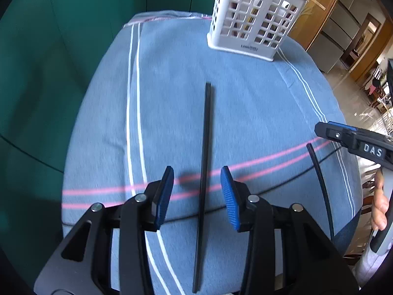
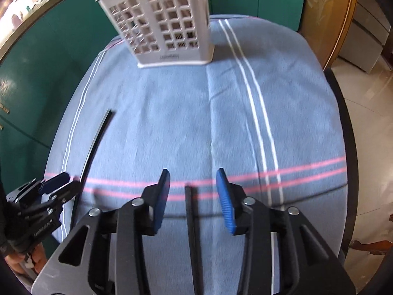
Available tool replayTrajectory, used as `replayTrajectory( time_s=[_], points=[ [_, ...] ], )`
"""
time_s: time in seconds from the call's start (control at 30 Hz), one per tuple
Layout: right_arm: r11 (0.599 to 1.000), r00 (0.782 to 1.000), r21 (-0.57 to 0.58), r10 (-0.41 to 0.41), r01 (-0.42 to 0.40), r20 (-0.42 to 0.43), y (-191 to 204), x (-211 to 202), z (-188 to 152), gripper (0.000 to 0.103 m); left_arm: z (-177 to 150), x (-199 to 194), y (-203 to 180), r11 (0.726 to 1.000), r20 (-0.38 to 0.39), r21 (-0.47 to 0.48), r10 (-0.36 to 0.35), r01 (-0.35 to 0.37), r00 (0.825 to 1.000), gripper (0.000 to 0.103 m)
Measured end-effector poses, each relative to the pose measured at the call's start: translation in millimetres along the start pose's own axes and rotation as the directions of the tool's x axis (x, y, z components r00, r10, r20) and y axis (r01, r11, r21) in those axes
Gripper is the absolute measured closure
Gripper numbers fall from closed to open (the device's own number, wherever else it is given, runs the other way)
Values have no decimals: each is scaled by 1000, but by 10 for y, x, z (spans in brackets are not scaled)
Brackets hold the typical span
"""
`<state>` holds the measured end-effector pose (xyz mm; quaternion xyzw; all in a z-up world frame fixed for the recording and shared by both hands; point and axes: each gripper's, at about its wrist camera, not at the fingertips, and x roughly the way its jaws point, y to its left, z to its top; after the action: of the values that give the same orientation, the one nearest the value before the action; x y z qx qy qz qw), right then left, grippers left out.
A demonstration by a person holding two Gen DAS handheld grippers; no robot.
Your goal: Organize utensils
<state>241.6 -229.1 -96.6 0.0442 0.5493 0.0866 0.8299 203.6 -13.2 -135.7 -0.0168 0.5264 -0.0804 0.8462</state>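
Two thin black chopsticks lie on the blue cloth with white and pink stripes (image 1: 245, 113) that covers your table, well apart from each other. Your left gripper (image 1: 197, 194) has its blue pads spread wide, and the first black chopstick (image 1: 206, 172) runs straight between them without touching either pad; it holds nothing. Your right gripper (image 2: 192, 196) is also spread wide and holds nothing, and the second black chopstick (image 2: 191, 223) lies between its pads, with its far end near the pink stripes. In the right wrist view, the first chopstick appears at the left as a curved dark line, just beside your left gripper. At the far side of the cloth stands the white plastic utensil basket with square holes (image 1: 253, 19), upright, well apart from both chopsticks.
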Motion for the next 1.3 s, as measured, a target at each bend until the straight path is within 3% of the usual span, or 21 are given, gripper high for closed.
replayTrajectory(
  time_s=[0.13, 0.27, 0.37, 0.67, 0.93, 1.07, 1.13, 1.2, 1.27, 1.3],
  points=[
    [1000, 1000, -6, 7, -7, 8, -41, -81, 46, 64, 90, -36, -26, 1000, 14, 23, 4, -4, 1000, 58],
    [999, 998, -37, 17, -19, -60, -95, -53, -146, 64, 168, 91, -94, 999, -10, 53, 11, -10, 1000, 57],
    [998, 995, -58, -21, 16, -99, -57, 65, -234, 64, 342, 220, -215, 995, -18, 98, 18, -16, 1000, 57],
    [985, 989, -166, -65, 41, -136, 281, 221, -242, 63, 768, 564, -337, 981, -127, 169, 114, -92, 985, 56],
    [978, 987, -198, -89, 62, -130, 381, 267, -253, 64, 848, 613, -314, 981, -165, 181, 94, -63, 982, 56],
    [978, 989, -200, -81, 55, -125, 361, 270, -249, 70, 885, 642, -294, 980, -174, 192, 87, -53, 981, 56],
    [979, 990, -195, -77, 52, -122, 351, 264, -250, 80, 896, 647, -282, 980, -171, 193, 86, -52, 982, 59],
    [982, 991, -184, -64, 41, -121, 292, 246, -264, 94, 887, 625, -276, 981, -165, 188, 81, -49, 983, 79],
    [985, 992, -171, -51, 30, -119, 279, 252, -261, 96, 880, 608, -260, 984, -167, 170, 74, -45, 983, 96],
    [986, 992, -164, -45, 26, -116, 268, 251, -261, 96, 880, 606, -252, 986, -168, 163, 66, -39, 984, 97]
  ],
)
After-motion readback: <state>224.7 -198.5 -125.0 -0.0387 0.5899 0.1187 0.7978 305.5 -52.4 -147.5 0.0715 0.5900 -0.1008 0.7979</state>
